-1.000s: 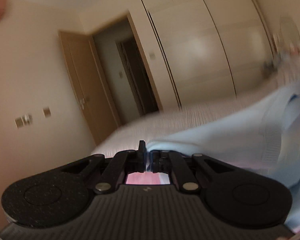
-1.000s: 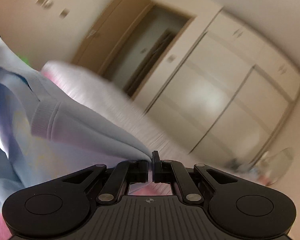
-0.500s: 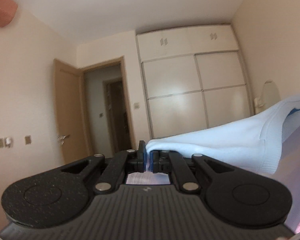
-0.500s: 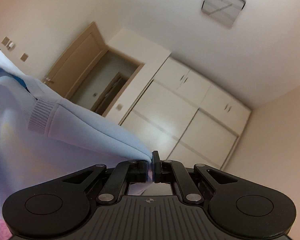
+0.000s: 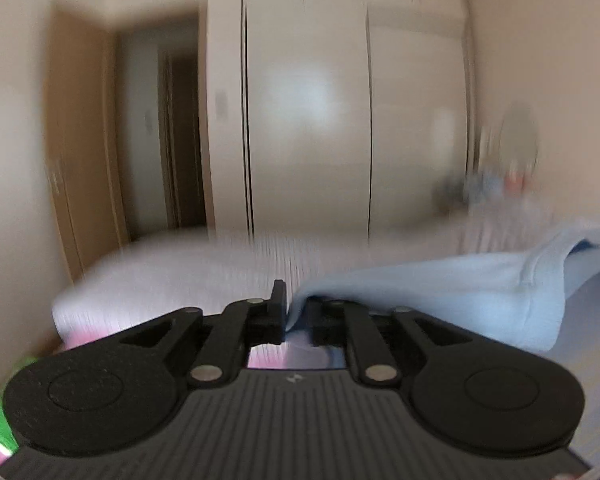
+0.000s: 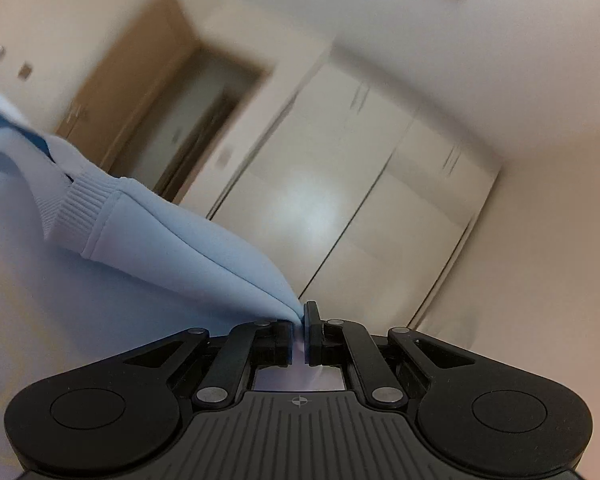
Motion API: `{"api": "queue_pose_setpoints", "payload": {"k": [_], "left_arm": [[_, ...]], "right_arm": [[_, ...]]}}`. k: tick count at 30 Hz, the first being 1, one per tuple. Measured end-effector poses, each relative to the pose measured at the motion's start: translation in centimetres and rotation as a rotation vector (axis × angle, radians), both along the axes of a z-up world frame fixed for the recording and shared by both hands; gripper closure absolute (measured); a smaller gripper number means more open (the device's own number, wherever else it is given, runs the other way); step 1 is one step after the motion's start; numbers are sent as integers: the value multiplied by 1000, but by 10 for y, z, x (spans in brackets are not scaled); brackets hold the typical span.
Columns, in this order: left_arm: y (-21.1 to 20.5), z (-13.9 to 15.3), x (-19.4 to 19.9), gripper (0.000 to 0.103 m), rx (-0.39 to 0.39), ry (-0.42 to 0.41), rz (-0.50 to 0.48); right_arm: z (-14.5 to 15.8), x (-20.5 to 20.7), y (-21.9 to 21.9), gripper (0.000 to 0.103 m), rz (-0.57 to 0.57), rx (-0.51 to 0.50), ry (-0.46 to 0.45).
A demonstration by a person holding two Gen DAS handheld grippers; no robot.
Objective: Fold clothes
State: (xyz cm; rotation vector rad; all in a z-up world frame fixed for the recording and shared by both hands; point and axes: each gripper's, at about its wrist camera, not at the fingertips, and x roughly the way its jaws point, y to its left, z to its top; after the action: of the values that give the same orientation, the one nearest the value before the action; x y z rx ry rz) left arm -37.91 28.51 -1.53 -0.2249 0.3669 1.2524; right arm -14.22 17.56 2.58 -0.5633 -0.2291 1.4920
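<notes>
— So, the room?
— A pale bed [image 5: 188, 276] before white wardrobes [image 5: 308, 120]; only the left view shows it.
— The grippers?
— The left gripper [image 5: 298, 314] and right gripper [image 6: 299, 330] are both opening, the blue sweatshirt [image 6: 172, 248] strung between them above the bed's right edge.

The black two-finger left gripper [image 5: 296, 316] fills the bottom of the blurred view, its jaws opening with an edge of the pale blue knit sweatshirt [image 5: 440, 292] lying between them. The sweatshirt trails off to the right of the gripper, above a white-covered bed [image 5: 188, 272]. Beyond the bed stand a cream sliding-door wardrobe [image 5: 308, 112] and, left of the wardrobe, an open tan wooden door [image 5: 80, 152].
</notes>
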Motion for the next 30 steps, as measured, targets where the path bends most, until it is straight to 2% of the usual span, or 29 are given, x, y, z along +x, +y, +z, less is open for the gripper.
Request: {"api": "queue_pose_setpoints", "payload": {"k": [1,2,3,4,6,7,9,12,14,18,21,24,30], "left_arm": [[30,-20,15,79,-84,30,11],[51,-42,30,80,-163,87,26],[65,-62,39,80,-211,148,46],[64,-75,41,80,-221,186,53],[61,-103,46,77,-243,257,65],[54,-114,41,73,-267,257,73],[38,-137,31,72,-346,247,99],[-2,-167,19,72,-484,181,175],[-45,-188,22,73,-578,123,246],[-112,-198,18,73,-704,59,350],[-134,-206,20,73,-743,85,362],[-149,-203,25,73,-737,102,333],[-140,-198,42,73,-727,78,217]], "right_arm": [[-14,18,37,87,-38,-154,35],[-32,35,71,69,-79,-307,77],[-49,49,96,65,-103,-423,136],[-63,61,110,65,-110,-493,220],[-86,84,123,61,-116,-584,393],[-95,96,117,60,-115,-602,460],[-114,114,108,55,-133,-639,534],[-144,143,98,55,-212,-731,567],[-176,167,63,55,-276,-807,580],[-207,191,-5,55,-331,-967,596],[-215,194,-29,55,-324,-1025,609],[-224,196,-43,55,-321,-1052,646],[-252,196,-60,55,-366,-1073,693]]}}
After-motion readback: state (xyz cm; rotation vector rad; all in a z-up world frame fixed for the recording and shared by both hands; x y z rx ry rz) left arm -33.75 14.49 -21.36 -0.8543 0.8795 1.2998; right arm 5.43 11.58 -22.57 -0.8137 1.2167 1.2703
